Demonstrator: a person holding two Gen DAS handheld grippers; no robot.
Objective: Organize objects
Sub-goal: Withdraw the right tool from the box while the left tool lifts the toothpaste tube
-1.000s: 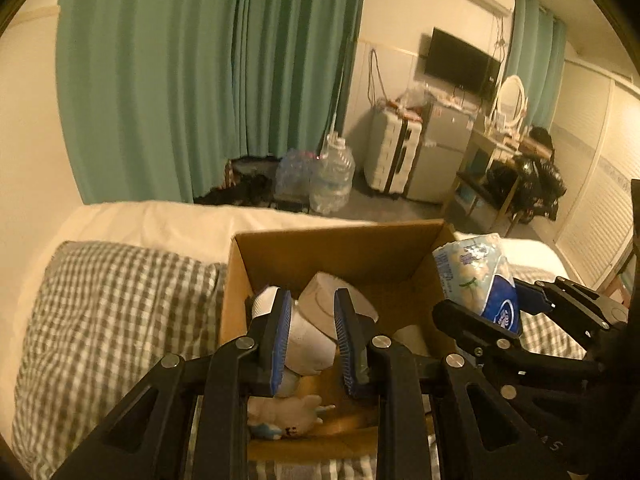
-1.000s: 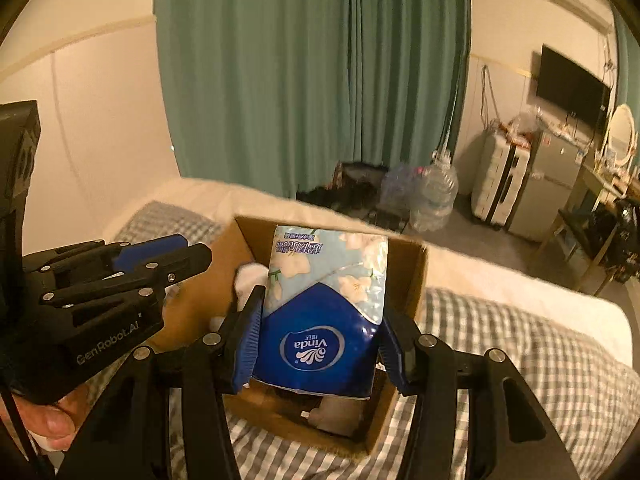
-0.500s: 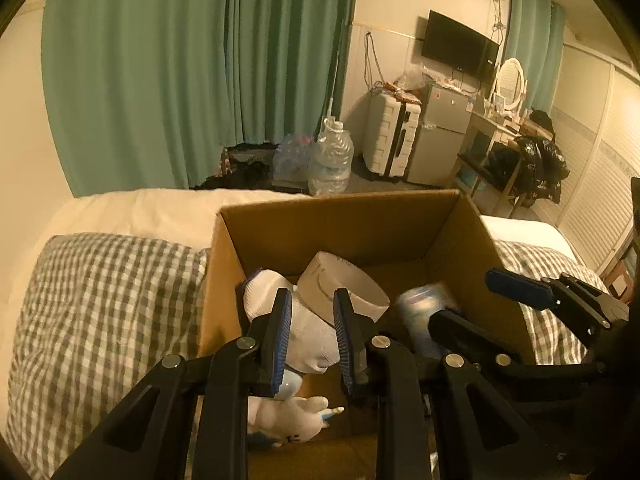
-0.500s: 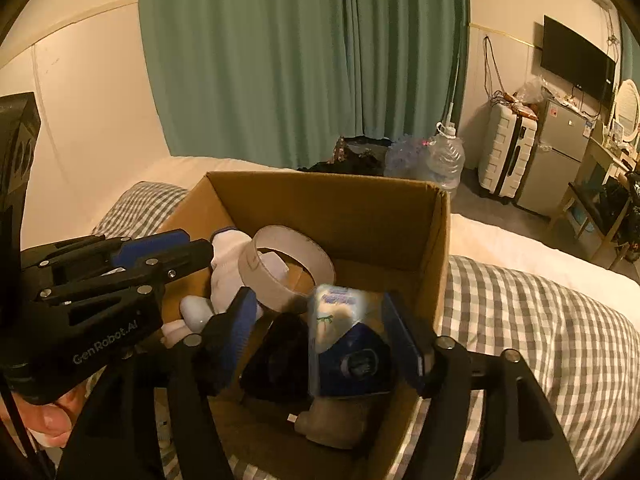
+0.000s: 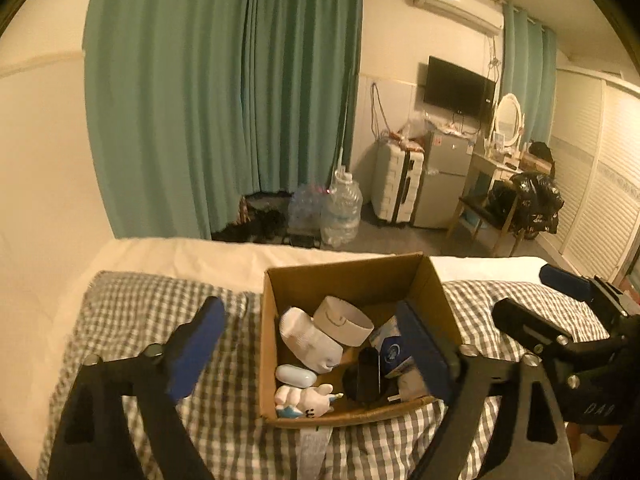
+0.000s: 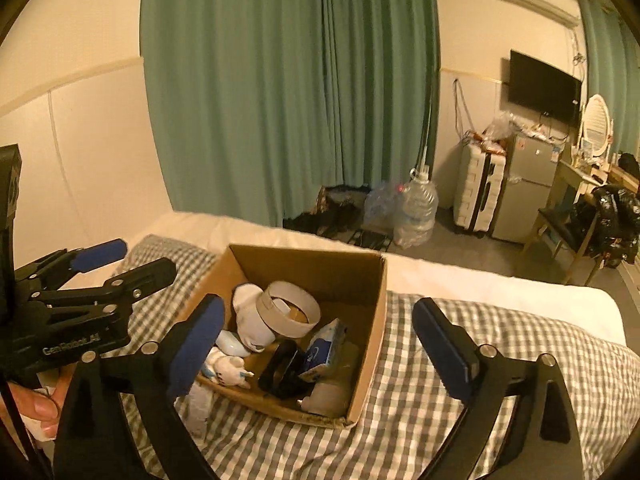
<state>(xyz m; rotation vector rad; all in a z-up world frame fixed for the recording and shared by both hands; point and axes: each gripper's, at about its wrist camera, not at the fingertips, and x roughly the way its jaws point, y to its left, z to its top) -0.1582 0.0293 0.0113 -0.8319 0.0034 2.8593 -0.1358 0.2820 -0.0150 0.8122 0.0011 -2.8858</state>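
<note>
An open cardboard box (image 5: 352, 276) sits on the checked blanket. Inside lie a white sock (image 5: 308, 340), a wide paper ring (image 5: 344, 320), the blue tissue pack (image 5: 390, 354), a black object (image 5: 364, 376), a small oval case (image 5: 296, 376) and a white plush toy (image 5: 304, 400). My left gripper (image 5: 310, 324) hovers above and in front of the box, its jaws opening wide with nothing held. My right gripper (image 6: 318, 318) is also opening and holds nothing. Below it the tissue pack (image 6: 324, 350) leans beside the ring (image 6: 288, 312) in the box (image 6: 312, 268).
The checked blanket (image 5: 168, 320) covers a bed with a white sheet (image 5: 192, 256) at the far edge. Beyond stand green curtains (image 5: 240, 100), water jugs (image 5: 340, 212), a suitcase (image 5: 396, 184), a small fridge (image 5: 444, 180) and a chair (image 5: 484, 216). A hand (image 6: 36, 400) holds the left gripper.
The right gripper let go of the tissue pack, which dropped into the box. Both grippers went from narrow to wide open and pulled up and back from the box.
</note>
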